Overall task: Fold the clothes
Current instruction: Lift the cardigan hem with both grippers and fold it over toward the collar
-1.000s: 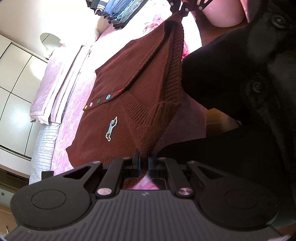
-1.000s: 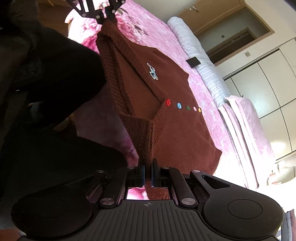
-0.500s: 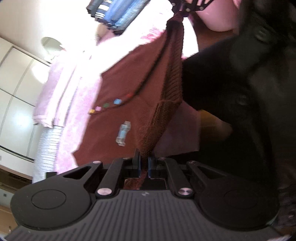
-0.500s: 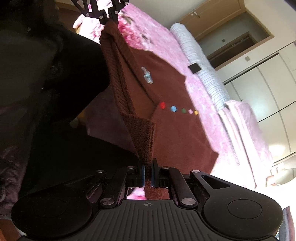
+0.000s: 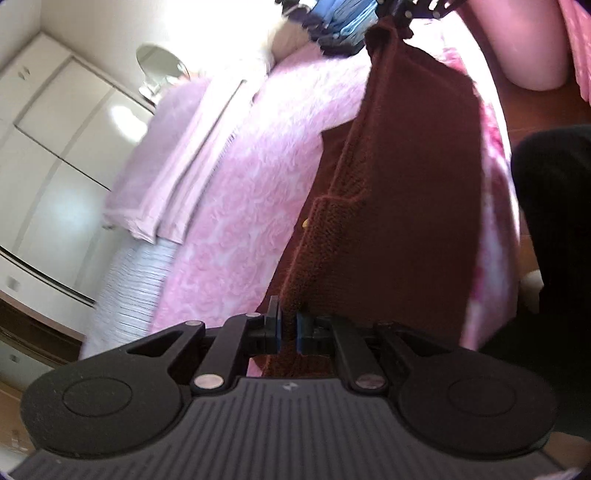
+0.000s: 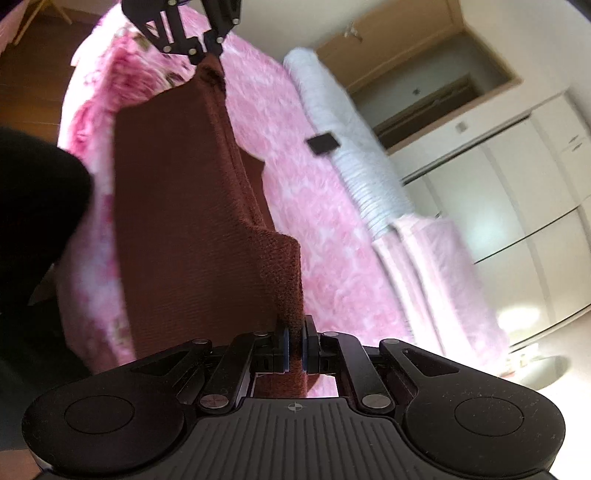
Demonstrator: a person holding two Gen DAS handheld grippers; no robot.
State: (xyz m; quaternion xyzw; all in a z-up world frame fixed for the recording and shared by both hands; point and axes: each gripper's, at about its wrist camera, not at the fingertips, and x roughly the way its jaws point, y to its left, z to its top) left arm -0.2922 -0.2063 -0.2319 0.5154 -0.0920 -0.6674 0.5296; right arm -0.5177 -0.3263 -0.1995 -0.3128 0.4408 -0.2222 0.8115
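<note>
A dark maroon knit cardigan (image 5: 406,192) hangs stretched between my two grippers above a pink bed (image 5: 240,206). My left gripper (image 5: 288,325) is shut on one ribbed edge of it. My right gripper (image 6: 293,343) is shut on the other ribbed end (image 6: 284,280). Each gripper shows at the top of the other's view, the right one (image 5: 402,11) and the left one (image 6: 192,40). The cardigan's plain side (image 6: 177,206) faces the cameras; its buttons and logo are hidden.
A folded pale pink blanket (image 5: 177,155) and a white ribbed pillow (image 6: 354,173) with a small black object (image 6: 322,143) lie on the bed. Folded blue clothes (image 5: 340,22) lie at the far end. White wardrobe doors (image 6: 517,206) stand behind. A dark trouser leg (image 5: 554,258) is close by.
Both grippers have swung the cardigan over across the bed. Its buttoned front with the logo has turned out of sight and the plain side now shows. The views are blurred by motion.
</note>
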